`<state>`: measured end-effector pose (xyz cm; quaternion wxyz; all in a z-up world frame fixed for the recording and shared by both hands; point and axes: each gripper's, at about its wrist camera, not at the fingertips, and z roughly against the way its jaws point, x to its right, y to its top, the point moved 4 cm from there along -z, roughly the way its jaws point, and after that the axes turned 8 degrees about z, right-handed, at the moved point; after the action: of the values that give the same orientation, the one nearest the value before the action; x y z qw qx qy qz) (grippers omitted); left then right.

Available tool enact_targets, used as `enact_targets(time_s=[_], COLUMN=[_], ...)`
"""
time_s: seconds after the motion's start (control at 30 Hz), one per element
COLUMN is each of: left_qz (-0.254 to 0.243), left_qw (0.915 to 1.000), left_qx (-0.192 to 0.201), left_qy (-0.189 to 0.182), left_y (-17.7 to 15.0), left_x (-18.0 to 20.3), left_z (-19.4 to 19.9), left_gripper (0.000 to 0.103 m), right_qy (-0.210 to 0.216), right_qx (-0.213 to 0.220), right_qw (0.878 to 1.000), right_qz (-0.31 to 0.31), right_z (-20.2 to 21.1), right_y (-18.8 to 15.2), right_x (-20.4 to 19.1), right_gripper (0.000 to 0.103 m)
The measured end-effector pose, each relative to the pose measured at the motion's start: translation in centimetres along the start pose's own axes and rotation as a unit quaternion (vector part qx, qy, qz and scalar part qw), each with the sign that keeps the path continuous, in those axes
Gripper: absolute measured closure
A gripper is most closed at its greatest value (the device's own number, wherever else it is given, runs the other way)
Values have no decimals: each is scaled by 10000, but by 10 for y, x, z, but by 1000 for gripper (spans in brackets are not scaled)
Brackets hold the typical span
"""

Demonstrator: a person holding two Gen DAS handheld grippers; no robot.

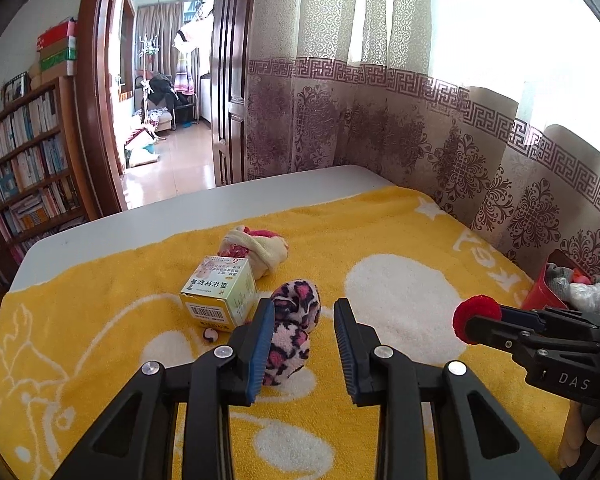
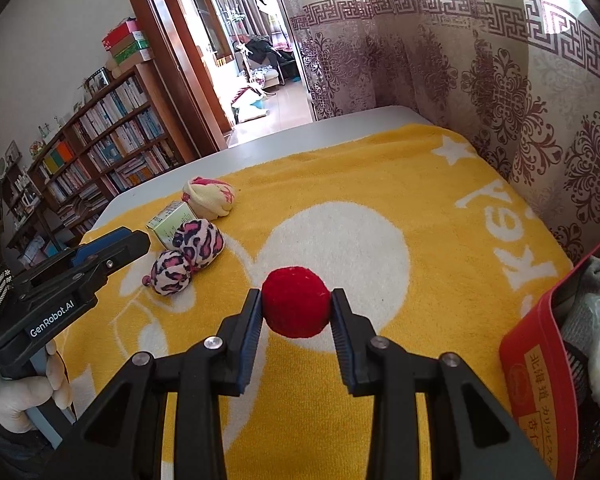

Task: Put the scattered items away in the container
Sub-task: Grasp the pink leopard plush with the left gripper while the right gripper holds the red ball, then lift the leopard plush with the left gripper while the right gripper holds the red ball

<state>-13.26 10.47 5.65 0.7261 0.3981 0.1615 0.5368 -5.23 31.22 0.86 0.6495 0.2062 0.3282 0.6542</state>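
Right now the right tool point(image 2: 296, 307) clamps a red pom-pom ball point(image 2: 296, 302) between its fingers, mid-frame in the right wrist view, above the yellow towel point(image 2: 380, 184) on the surface. Left tool point(image 1: 304, 340) is spread wide, holding nothing, with the leopard-print sock bundle point(image 1: 292, 328) lower center between its fingers. Green medicine box point(image 1: 220, 292) sits just left of the bundle, cream-pink sock ball point(image 1: 256, 250) behind it. Red container point(image 2: 540, 380) sits at the right edge, already holding grey and white items.
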Motion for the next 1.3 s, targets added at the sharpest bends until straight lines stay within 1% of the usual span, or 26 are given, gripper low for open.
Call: enact_targets(time_s=[0.17,0.27,0.3,0.37,0.43,0.57,0.73,0.77,0.8,0.83,0.87,0.97,1.1,1.3], left_qz=[27,76,136,185,191,135,194,230,273,302,328,421,395,356], left_qw=[9999,9993,9990,9985,9979,9972,9936,9924,9923,9928,9930,9936,9953,9966], left_qx=[-147,-351,-413,-486,-564,-714,-1113,-1206,-1211,-1162,-1139,-1046,-869,-606], left_qy=[58,104,119,178,241,153,83,69,39,21,-20,-122,-189,-434], left_y=[-5,-11,-13,-17,-18,-19,-23,-24,-23,-21,-21,-20,-17,-10], left_x=[-2,-8,-11,-15,-18,-16,-15,-15,-16,-16,-16,-19,-14,5], left_z=[-9,-20,-24,-32,-39,-52,-82,-86,-88,-87,-87,-81,-67,-38], left_gripper=[70,69,55,35,34,34,34,36,44,50,63,63,63,63], right_qy=[-39,-15,-7,19,51,113,184,198,209,215,222,234,231,199], right_qx=[-1,-16,-18,-32,-51,-96,-85,-86,-88,-90,-92,-61,65,391], right_qw=[10000,10000,10000,10000,10000,9998,9997,9996,9996,9996,9995,9995,9994,9986], right_qz=[-63,-56,-50,-40,-44,-92,-159,-166,-168,-171,-181,-203,-240,-287], right_z=[2,1,1,-1,-3,-8,-8,-8,-8,-9,-9,-6,2,32], right_y=[-4,-5,-6,-7,-9,-11,-12,-12,-12,-12,-12,-12,-10,-4], right_x=[3,2,2,1,1,3,4,4,4,5,4,4,5,7], right_gripper=[66,66,66,66,66,66,66,66,66,66,66,66,66,66])
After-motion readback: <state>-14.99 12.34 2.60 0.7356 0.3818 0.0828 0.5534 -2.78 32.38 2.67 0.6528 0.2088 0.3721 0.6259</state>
